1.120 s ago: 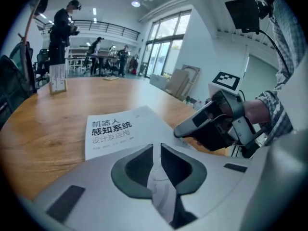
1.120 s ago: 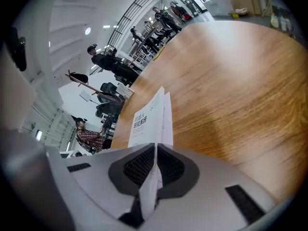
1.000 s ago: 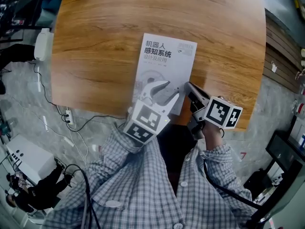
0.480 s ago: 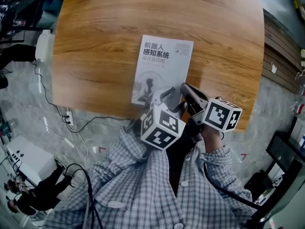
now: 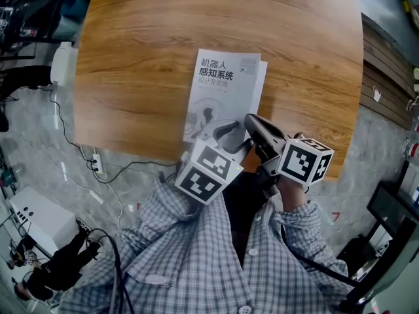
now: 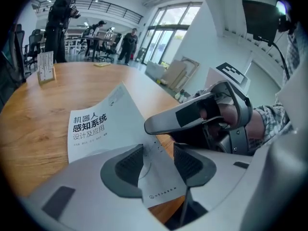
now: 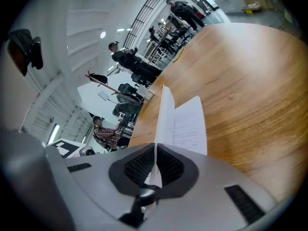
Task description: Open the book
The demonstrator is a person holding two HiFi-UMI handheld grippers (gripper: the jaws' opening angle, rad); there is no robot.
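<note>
- The book [image 5: 222,93] is lying on the wooden desk [image 5: 144,38], close to the near edge and roughly at the middle of its width, with its grey-white cover [image 6: 103,124] bearing bold dark print on the upper half
- The right gripper [image 7: 155,153] is pinching the cover at its near right corner, its jaws pressed tight on the thin sheet, which is showing edge-on between the dark ribbed pads [image 7: 139,166]
- The cover is standing lifted off the first page [image 7: 190,124] along the right side (the gap is showing in the head view as a pale strip beside the cover's right edge), while the left side by the spine is lying flat on the desk
- The left gripper [image 6: 158,150] is sitting just left of the right one at the book's near edge, angled down towards the desk
- Its jaws are standing wide and closing; the near corner of the cover is passing between them, and neither pad is pressing on the paper
- The two grippers are lying very close together, the right one's long jaw reaching across just beyond the left one's tips
- The person's checked sleeves [image 5: 196,241] are filling the near part of the head view
- A small upright sign [image 6: 45,67] is standing on the desk's far left side, and several people are standing in the hall beyond
</note>
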